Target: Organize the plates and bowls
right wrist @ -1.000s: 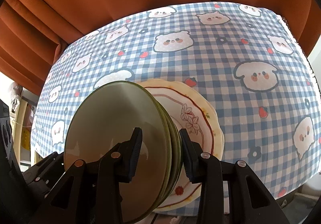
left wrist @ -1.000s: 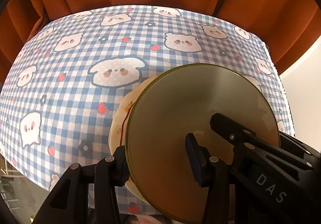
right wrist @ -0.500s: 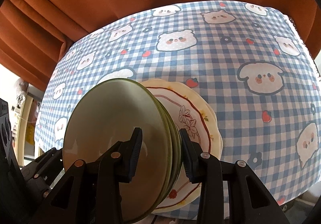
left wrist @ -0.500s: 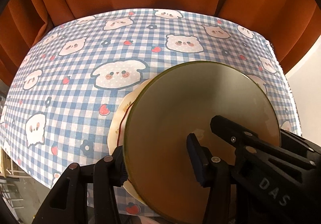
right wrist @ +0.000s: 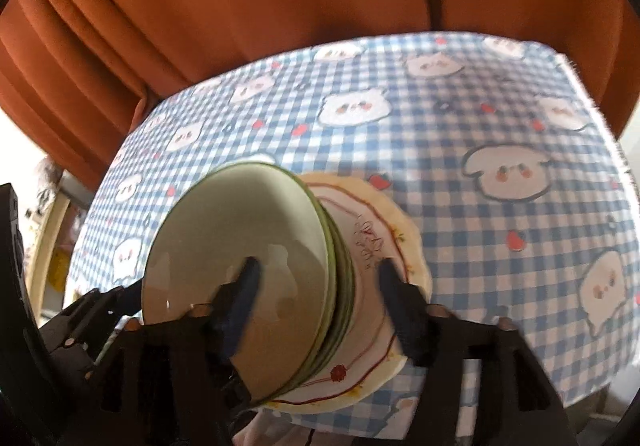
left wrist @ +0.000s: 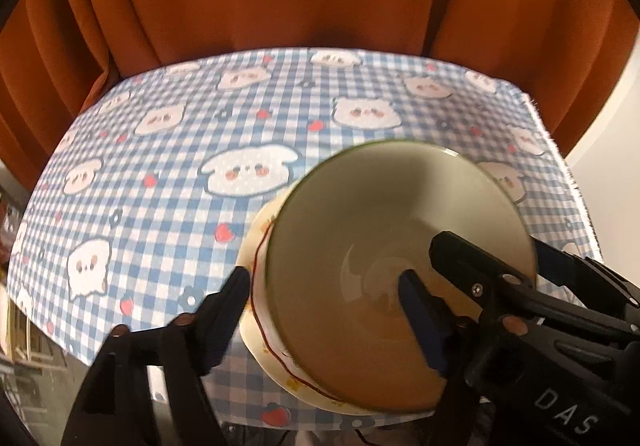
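A stack of green bowls [left wrist: 380, 214] sits on a cream plate [left wrist: 260, 310] with a red line and flowers, near the front edge of the checked tablecloth [left wrist: 168, 174]. My left gripper [left wrist: 324, 286] straddles the stack's near left rim. Its jaws are opening, with the left finger just off the cream rim. In the right wrist view the green bowls [right wrist: 240, 238] and cream plate [right wrist: 384, 230] stand between the fingers of my right gripper [right wrist: 320, 274]. Its jaws are opening too, and the pads stand off the rims.
The blue and white tablecloth [right wrist: 460, 118] with animal faces covers the table. An orange curtain [right wrist: 280, 6] hangs right behind its far edge. The cloth's right edge [left wrist: 560, 174] drops off beside a pale wall.
Both grippers have spread their jaws off the stack's rims and drawn back and up a little. More of the curtain shows. The stack stays at the front of the cloth.
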Tool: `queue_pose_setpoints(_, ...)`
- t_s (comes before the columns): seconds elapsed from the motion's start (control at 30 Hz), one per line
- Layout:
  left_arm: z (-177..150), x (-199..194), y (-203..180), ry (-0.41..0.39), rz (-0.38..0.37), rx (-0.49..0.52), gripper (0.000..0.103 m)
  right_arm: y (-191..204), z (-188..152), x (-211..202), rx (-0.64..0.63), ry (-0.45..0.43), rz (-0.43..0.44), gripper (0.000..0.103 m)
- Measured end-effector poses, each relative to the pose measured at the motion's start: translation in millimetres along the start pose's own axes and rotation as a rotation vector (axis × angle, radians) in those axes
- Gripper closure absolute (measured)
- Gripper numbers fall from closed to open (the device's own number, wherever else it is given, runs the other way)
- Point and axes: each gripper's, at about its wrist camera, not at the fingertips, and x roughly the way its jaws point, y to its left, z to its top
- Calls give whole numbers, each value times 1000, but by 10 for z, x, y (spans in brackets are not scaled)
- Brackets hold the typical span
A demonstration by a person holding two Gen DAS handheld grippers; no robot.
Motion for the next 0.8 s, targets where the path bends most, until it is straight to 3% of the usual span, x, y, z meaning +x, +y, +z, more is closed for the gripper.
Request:
queue_pose_setpoints(0.37,-133,-443,423,-116,-75,60,17,412,-291,-492,17,-175,-156,29)
queue_pose_setpoints(0.5,-246,-612,622,-181,-46,72,8,635,-425,-628,7,-231,-189,27)
queue_pose_setpoints(0.67,-405,-745,944,-239,-17,95,7,920,-651,-706,8,-296,-224,18)
queue_pose_setpoints(0.8,-555,-792,1256,-260,9,88,7,1146,-834,-666,4,-322,-246,18)
